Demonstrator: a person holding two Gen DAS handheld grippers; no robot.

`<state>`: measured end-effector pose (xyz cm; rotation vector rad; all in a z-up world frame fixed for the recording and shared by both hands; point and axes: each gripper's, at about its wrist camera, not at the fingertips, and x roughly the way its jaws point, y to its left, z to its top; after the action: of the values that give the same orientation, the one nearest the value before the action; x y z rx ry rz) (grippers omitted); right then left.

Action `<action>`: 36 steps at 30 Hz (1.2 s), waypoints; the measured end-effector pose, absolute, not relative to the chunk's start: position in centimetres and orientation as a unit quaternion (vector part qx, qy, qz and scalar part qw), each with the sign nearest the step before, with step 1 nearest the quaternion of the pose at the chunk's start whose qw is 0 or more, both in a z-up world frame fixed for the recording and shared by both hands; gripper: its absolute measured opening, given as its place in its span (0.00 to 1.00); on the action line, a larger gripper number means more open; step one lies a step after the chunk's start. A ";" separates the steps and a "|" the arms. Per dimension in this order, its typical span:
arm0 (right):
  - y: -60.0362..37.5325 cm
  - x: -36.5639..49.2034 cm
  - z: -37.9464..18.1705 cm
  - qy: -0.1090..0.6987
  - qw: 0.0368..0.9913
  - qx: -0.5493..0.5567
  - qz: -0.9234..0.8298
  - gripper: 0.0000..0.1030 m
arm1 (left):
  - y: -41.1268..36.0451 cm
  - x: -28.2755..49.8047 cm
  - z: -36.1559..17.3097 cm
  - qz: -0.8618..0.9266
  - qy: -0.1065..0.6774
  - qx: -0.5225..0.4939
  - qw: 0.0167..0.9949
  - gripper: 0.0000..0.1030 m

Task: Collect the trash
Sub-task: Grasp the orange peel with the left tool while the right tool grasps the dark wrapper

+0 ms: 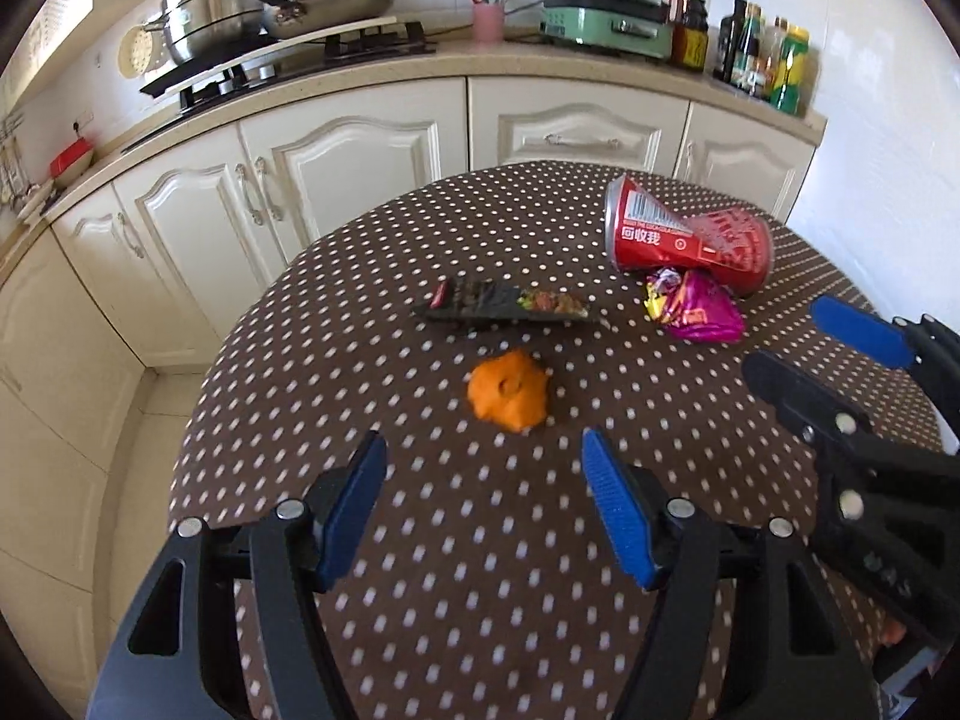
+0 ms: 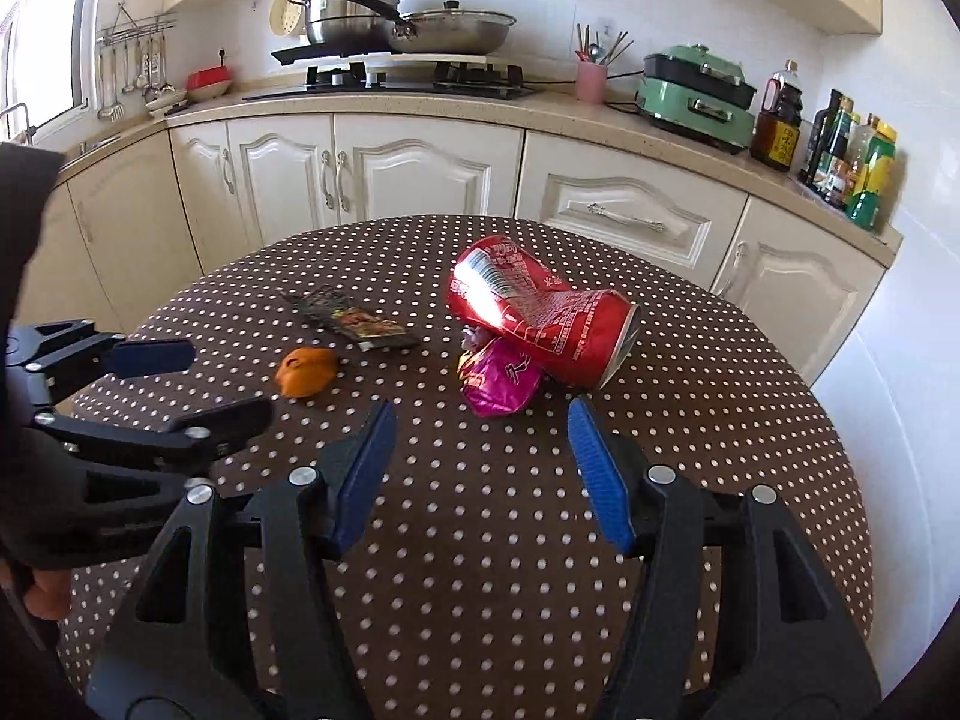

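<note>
On the round table with the brown polka-dot cloth (image 1: 372, 312) lies a crushed red can (image 1: 690, 234) (image 2: 540, 312), resting partly on a magenta wrapper (image 1: 699, 309) (image 2: 498, 381). A flat dark snack wrapper (image 1: 504, 303) (image 2: 354, 318) and an orange peel (image 1: 507, 390) (image 2: 306, 372) lie further left. My left gripper (image 1: 483, 438) (image 2: 225, 381) hovers open just short of the peel, holding nothing. My right gripper (image 2: 481, 407) (image 1: 789, 333) is open and bare too, just in front of the magenta wrapper and can.
Behind the table runs a counter with cream cabinets (image 2: 420, 168), a hob with steel pots (image 2: 354, 6), a pink utensil cup (image 2: 591, 81), a green appliance (image 2: 696, 93) and several bottles (image 2: 852, 150). A white wall (image 2: 888, 372) is close on the right.
</note>
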<state>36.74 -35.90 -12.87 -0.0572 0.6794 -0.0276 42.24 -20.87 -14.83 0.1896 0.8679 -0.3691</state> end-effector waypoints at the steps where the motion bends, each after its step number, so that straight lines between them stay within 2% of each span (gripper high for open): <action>1: -36.1 37.1 -13.1 0.337 0.941 -0.020 -0.008 0.58 | -21.4 42.8 -15.1 -0.178 0.421 0.093 0.884 0.65; 3: -36.5 37.5 -13.4 0.342 0.940 -0.010 -0.005 0.58 | -21.9 43.4 -15.4 -0.182 0.428 0.095 0.880 0.64; 5: -36.4 37.7 -13.5 0.345 0.939 -0.011 -0.005 0.58 | -22.7 44.2 -15.8 -0.183 0.434 0.105 0.876 0.59; 6: -36.4 37.7 -13.6 0.346 0.938 -0.013 -0.003 0.58 | -22.9 44.4 -16.1 -0.186 0.439 0.109 0.872 0.49; 7: -36.4 37.9 -13.6 0.346 0.938 -0.015 -0.002 0.58 | -23.1 44.6 -16.3 -0.188 0.443 0.112 0.869 0.34; 8: -36.3 38.0 -13.6 0.346 0.938 -0.018 -0.001 0.58 | -23.0 44.5 -16.4 -0.191 0.438 0.111 0.871 0.30; 18: -31.6 40.5 -12.9 0.342 0.935 -0.085 0.031 0.58 | -16.9 44.3 -14.9 -0.158 0.407 0.073 0.897 0.27; 25: -26.5 44.7 -15.3 0.364 0.916 -0.166 0.035 0.58 | -12.6 44.6 -14.6 -0.125 0.403 0.047 0.905 0.27; 26: -26.2 45.1 -15.6 0.366 0.914 -0.172 0.034 0.55 | -12.1 44.7 -14.6 -0.122 0.404 0.045 0.905 0.27; 27: -25.9 45.4 -15.9 0.367 0.913 -0.177 0.033 0.46 | -11.7 44.7 -14.6 -0.120 0.405 0.043 0.905 0.27; 28: -25.7 45.8 -16.2 0.371 0.911 -0.177 0.033 0.23 | -11.6 44.5 -14.7 -0.119 0.404 0.042 0.906 0.27; 30: -25.5 45.9 -16.4 0.375 0.910 -0.176 0.026 0.20 | -10.7 44.1 -14.7 -0.117 0.403 0.039 0.907 0.27; 32: -25.5 45.3 -16.0 0.371 0.912 -0.172 0.024 0.08 | -9.7 43.7 -14.4 -0.117 0.399 0.034 0.909 0.27; 36: -24.8 43.3 -14.5 0.367 0.919 -0.136 0.049 0.04 | -7.6 42.3 -13.8 -0.115 0.391 0.017 0.913 0.27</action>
<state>43.32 -24.84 -14.47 -0.2803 0.7551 0.1004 42.33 -7.56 -13.79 0.0347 0.8049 -0.2360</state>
